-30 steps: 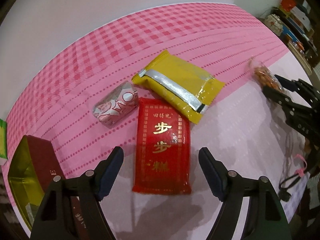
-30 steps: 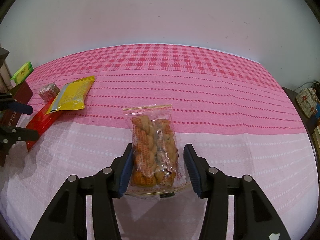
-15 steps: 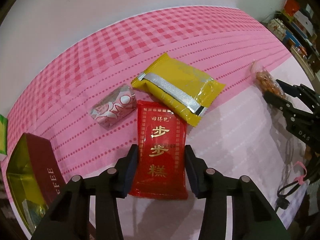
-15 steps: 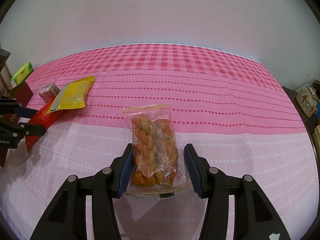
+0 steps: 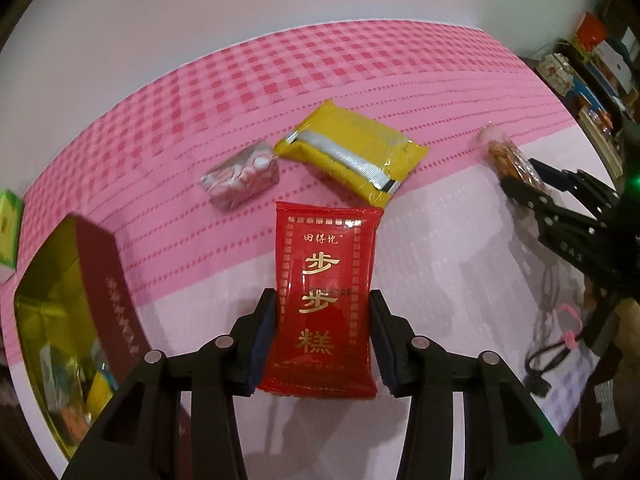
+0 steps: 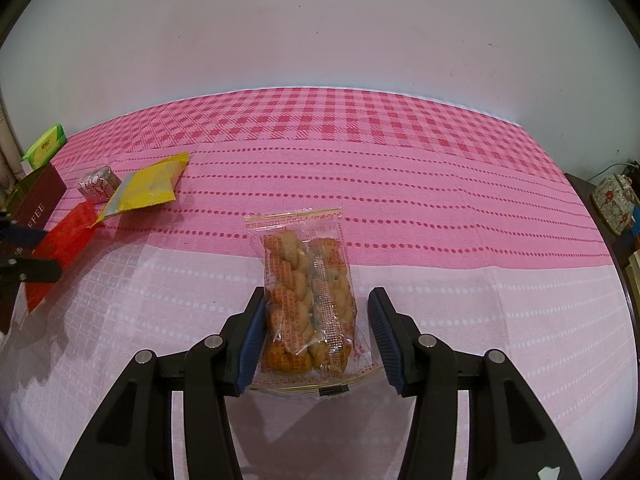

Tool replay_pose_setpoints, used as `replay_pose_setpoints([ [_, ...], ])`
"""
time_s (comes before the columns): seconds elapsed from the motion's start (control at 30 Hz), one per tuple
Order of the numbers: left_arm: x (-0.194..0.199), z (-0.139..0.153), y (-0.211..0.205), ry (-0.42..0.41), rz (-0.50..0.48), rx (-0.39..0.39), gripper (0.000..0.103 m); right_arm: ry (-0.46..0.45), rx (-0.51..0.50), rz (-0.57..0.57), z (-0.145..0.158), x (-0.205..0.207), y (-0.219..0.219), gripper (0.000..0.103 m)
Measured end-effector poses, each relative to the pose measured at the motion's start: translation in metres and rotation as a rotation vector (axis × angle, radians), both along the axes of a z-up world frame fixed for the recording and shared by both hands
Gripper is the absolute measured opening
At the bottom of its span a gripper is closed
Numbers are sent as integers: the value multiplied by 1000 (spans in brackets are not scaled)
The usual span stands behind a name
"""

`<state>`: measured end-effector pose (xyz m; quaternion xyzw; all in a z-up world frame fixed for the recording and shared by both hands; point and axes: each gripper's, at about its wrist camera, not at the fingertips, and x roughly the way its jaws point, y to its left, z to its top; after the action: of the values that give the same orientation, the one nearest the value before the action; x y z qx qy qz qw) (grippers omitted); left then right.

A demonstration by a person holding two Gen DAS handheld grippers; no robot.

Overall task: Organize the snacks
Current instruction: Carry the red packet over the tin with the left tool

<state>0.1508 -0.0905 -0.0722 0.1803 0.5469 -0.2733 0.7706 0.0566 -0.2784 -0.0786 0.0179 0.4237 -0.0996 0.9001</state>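
Red packet [image 5: 324,300] pinched in my left gripper [image 5: 322,340]; right gripper [image 6: 316,336] clamps the biscuit bag [image 6: 308,292]. Lift level toward the box [image 5: 60,320] at the table's left edge.

The left gripper [image 5: 322,338] points steeply down, pads clamped on a red packet (lifted clear); the right gripper [image 6: 316,338] angles down, gripping a clear bag.

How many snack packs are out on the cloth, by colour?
Red: 1, red packet
Yellow: 1, yellow pack
Pink-and-silver: 1, small wrapped pack
Clear: 1, bag of twisted biscuits
Green: 1, green pack
Total: 5
Not counted: whatever sits inside the open maroon box, too blurred to count.
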Motion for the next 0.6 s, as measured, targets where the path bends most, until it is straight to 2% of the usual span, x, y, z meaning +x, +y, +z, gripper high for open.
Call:
replay_pose_setpoints([
  [0.27, -19, 29, 35, -7, 33, -60, 46, 1, -2, 0, 0, 0, 0, 47],
  [0.5, -18, 66, 79, -70, 103, -92, 46, 1, -5, -1, -1, 0, 1, 47],
  [0.6, -12, 77, 97, -106, 138, -82, 46, 2, -6, 0, -1, 1, 1, 47],
])
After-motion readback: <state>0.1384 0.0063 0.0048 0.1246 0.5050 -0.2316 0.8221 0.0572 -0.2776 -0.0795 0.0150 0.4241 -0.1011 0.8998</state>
